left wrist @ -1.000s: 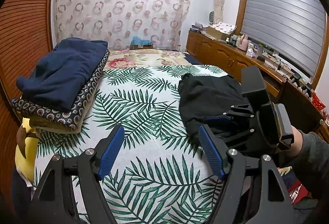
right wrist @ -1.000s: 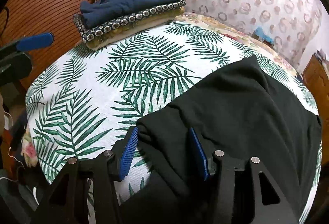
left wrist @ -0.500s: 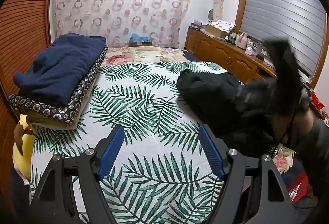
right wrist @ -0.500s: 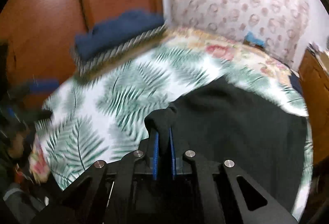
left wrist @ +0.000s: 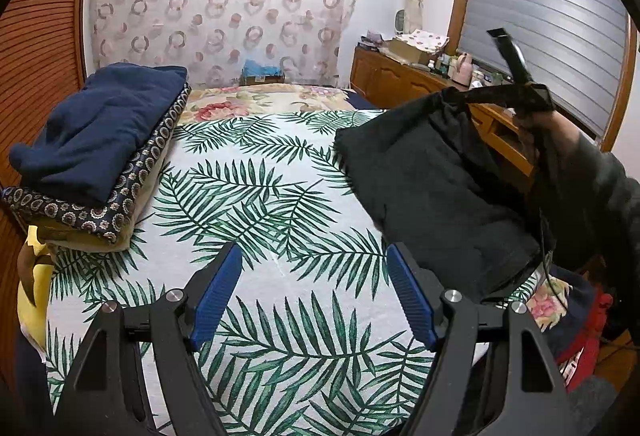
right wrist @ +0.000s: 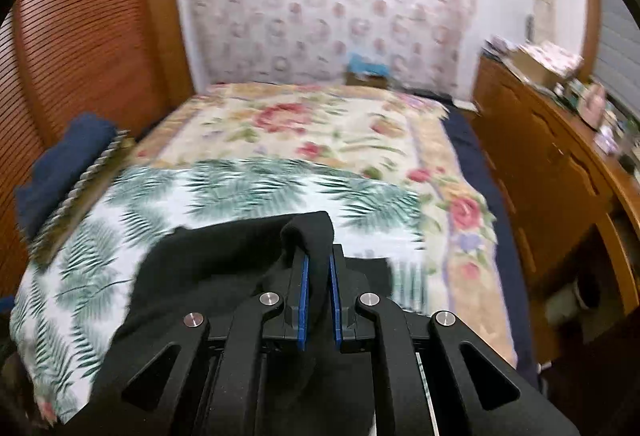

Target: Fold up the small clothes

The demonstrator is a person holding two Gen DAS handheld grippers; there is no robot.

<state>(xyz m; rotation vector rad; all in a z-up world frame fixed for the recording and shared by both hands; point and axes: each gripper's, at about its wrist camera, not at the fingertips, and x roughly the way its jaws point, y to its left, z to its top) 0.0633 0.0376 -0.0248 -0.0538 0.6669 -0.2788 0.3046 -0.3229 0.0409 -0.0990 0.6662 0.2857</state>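
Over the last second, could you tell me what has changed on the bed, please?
The right gripper closed on an edge of the black garment and lifted it up off the leaf-print sheet, swinging toward the dresser side. The left gripper stayed open and empty over the sheet, and the folded stack did not move.

Right claw (right wrist: 318, 276) clamped on black garment (right wrist: 224, 268).

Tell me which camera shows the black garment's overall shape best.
The left wrist view: the black fabric garment shows nearly whole, lifted at one corner above the palm-leaf bedsheet. The right wrist view shows only a bunched fold clamped in the right tool.
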